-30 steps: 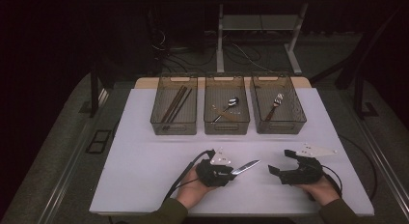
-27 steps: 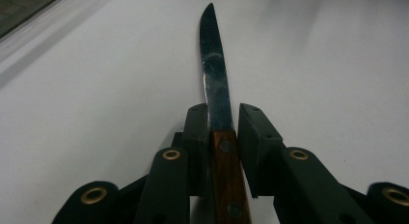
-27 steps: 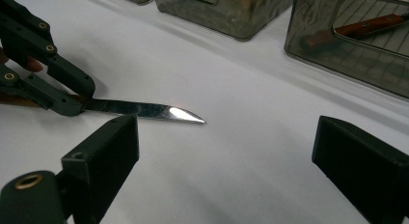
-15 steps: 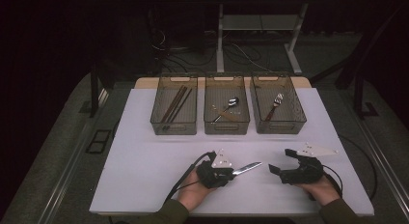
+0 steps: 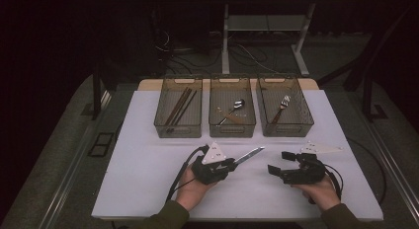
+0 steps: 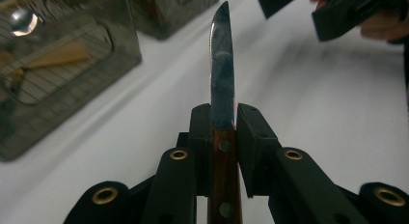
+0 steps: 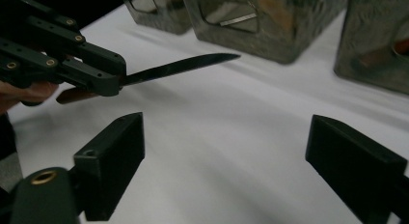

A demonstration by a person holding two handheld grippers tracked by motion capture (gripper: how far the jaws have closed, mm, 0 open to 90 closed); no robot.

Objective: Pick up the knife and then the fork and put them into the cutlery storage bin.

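Note:
A knife (image 5: 249,154) with a brown wooden handle and a steel blade is held just above the white table, its blade pointing right and toward the bins. My left gripper (image 5: 231,163) is shut on the knife (image 6: 222,64) where handle meets blade; its jaws have just been closing on it. My right gripper (image 5: 279,162) rests low at the front right, open, with nothing between its jaws, which have just closed a little. In the right gripper view the knife (image 7: 183,64) sticks out of the left gripper (image 7: 103,81) beyond my own open jaws.
Three dark mesh bins stand in a row at the back: the left bin (image 5: 163,121) holds brown sticks, the middle bin (image 5: 232,128) a spoon, the right bin (image 5: 301,121) a fork. The white table (image 5: 148,160) ends close to the person's forearms.
My left gripper has lifted the knife a little off the table. The right gripper has stayed in place.

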